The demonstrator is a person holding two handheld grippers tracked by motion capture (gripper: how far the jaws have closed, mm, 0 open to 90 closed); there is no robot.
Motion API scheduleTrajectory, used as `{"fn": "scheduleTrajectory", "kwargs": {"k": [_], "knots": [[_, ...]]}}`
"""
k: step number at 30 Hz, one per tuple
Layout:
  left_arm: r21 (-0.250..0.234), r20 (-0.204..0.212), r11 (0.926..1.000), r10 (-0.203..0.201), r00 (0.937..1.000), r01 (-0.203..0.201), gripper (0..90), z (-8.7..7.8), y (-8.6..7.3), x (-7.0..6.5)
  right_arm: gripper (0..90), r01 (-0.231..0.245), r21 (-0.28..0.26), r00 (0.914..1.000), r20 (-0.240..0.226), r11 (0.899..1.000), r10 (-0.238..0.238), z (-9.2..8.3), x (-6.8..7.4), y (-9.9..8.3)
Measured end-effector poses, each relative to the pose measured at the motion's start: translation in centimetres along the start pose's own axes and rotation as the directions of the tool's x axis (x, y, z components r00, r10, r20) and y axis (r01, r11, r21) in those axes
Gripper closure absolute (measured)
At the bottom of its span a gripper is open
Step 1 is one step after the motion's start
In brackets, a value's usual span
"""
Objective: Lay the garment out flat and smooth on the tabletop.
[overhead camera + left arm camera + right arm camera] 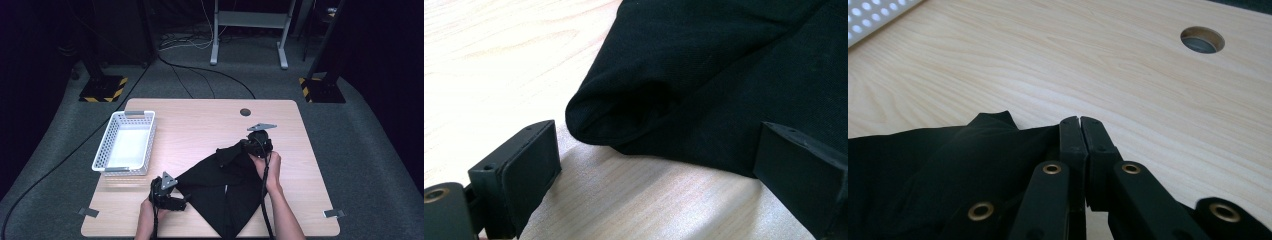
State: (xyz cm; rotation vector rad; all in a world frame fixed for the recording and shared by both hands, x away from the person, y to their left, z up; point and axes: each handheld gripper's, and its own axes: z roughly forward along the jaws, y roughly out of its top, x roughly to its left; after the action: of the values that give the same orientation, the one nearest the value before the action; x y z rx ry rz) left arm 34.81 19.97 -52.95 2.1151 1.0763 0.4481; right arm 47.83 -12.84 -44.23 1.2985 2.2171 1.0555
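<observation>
A black garment [225, 190] lies spread on the front right of the wooden table [200, 125]. My right gripper [246, 146] is at the garment's far corner, and its jaws are pressed together on the cloth's edge. In the right gripper view the gripper [1080, 122] is shut and the cloth [923, 175] runs into it from the left. My left gripper [181, 202] rests low at the garment's near left side. In the left gripper view it [659, 150] stands open, and a rounded fold of the garment [724, 75] lies just ahead between the jaws, not touching them.
A white perforated basket [102, 145] stands at the table's left; a corner of this basket [868, 15] also appears in the right gripper view. A round cable hole [245, 112] sits near the far edge. Tape marks the front corners. Cables and stand feet lie on the floor beyond.
</observation>
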Motion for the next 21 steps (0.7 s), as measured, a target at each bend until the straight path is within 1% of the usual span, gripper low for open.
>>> {"fn": "scheduleTrajectory", "kwargs": {"k": [4, 8, 14, 17, 19, 21], "knots": [[0.000, 0.000, 1.0000, 0.000, 1.0000, 0.000, 4.8, 0.0, 0.0, 0.0, 88.8, -0.028, 0.006, 0.9996, 0.009, 1.000, 0.028, 0.4, -0.8, 0.0], [-0.001, 0.000, 1.0000, -0.001, 1.0000, 0.001, 4.8, 0.0, 0.0, 0.0, 88.8, -0.047, 0.009, 0.9988, 0.017, 0.999, 0.047, 0.8, -1.5, -0.1], [0.000, 0.000, 1.0000, -0.001, 1.0000, 0.001, 4.8, 0.0, 0.0, 0.0, 88.6, -0.083, 0.021, 0.9961, 0.033, 0.996, 0.082, 1.6, -2.6, -0.2], [0.000, 0.000, 1.0000, 0.000, 1.0000, 0.000, 4.8, 0.0, 0.0, 0.0, 88.4, -0.095, 0.021, 0.9943, 0.049, 0.995, 0.094, 2.0, -2.9, -0.2], [0.000, 0.000, 1.0000, -0.001, 1.0000, 0.001, 4.9, 0.0, 0.0, 0.0, 87.4, -0.094, 0.018, 0.9930, 0.073, 0.995, 0.093, 2.2, -3.1, -0.2], [0.000, 0.000, 1.0000, -0.001, 1.0000, 0.001, 4.9, 0.0, 0.0, 0.0, 82.9, -0.098, 0.028, 0.9904, 0.101, 0.995, 0.095, 2.5, -3.3, -0.3]]}}
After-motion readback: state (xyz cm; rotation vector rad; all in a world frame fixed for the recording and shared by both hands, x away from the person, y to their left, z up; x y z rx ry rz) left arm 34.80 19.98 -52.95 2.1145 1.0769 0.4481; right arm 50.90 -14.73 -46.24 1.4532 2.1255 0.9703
